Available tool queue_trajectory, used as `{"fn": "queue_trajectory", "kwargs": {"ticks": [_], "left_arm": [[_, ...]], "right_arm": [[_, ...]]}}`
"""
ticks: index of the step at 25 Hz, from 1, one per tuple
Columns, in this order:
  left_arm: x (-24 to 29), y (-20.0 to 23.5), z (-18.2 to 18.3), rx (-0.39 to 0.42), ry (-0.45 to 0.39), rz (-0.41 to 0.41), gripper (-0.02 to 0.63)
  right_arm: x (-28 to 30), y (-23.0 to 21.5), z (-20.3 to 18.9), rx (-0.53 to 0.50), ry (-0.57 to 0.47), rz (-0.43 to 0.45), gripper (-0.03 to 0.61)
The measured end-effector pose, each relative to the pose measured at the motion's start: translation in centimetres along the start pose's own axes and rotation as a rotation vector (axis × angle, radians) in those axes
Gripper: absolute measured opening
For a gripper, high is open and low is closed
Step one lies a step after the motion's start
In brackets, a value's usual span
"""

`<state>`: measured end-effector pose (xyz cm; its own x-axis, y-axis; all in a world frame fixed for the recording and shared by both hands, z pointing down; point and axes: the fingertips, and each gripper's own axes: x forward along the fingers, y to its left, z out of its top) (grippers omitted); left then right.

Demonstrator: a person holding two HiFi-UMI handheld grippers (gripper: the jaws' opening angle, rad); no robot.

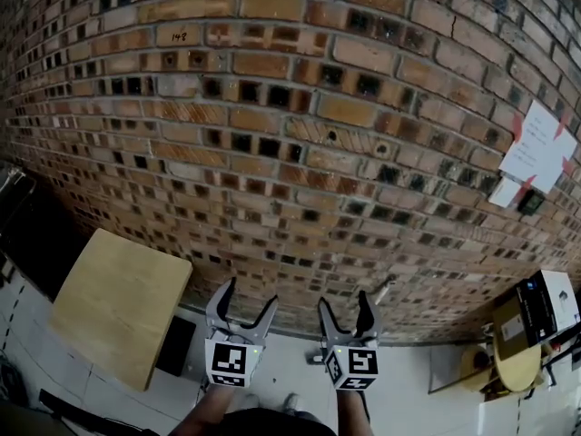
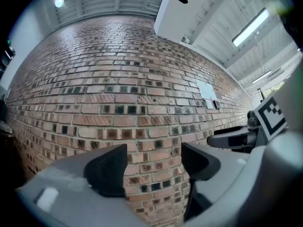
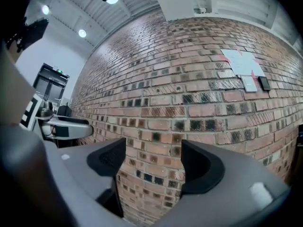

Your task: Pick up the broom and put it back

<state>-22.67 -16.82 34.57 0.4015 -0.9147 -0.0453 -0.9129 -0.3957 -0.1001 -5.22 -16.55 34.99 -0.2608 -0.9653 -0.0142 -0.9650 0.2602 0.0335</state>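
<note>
I cannot make out a broom in any view. A thin pale stick [image 1: 385, 291] shows at the foot of the brick wall [image 1: 290, 134], too small to identify. My left gripper [image 1: 251, 294] and right gripper [image 1: 345, 302] are held side by side, level, pointing at the wall. Both are open with nothing between the jaws. In the left gripper view the left gripper [image 2: 154, 167] frames only bricks, with the right gripper [image 2: 232, 138] off to its right. The right gripper [image 3: 154, 167] likewise frames only bricks, and the left gripper [image 3: 66, 126] shows at its left.
A light wooden tabletop [image 1: 118, 302] stands at the lower left, with a flat black object [image 1: 177, 343] beside it on the floor. White papers [image 1: 540, 153] are taped to the wall at right. Below them are a box [image 1: 536, 312] and a round wooden stool [image 1: 517, 366].
</note>
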Motion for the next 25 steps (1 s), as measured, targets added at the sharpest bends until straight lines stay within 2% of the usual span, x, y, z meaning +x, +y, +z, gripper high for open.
{"fn": "queue_trajectory", "kwargs": {"ticks": [6, 9, 17, 25], "left_arm": [[2.4, -1.6, 0.2, 0.012, -0.002, -0.039, 0.353], [3.7, -3.5, 0.3, 0.012, -0.001, -0.081, 0.353], [7.2, -12.1, -0.4, 0.013, 0.019, -0.280, 0.353], [8.6, -19.8, -1.1, 0.011, 0.037, -0.462, 0.353]], "right_arm": [[0.6, -0.8, -0.4, -0.017, 0.013, 0.057, 0.360], [-0.3, -2.2, -0.6, -0.013, 0.017, 0.045, 0.360], [-4.4, -8.6, -2.1, 0.024, 0.053, -0.114, 0.360], [-9.5, -13.9, -3.8, 0.054, 0.083, -0.263, 0.360]]}}
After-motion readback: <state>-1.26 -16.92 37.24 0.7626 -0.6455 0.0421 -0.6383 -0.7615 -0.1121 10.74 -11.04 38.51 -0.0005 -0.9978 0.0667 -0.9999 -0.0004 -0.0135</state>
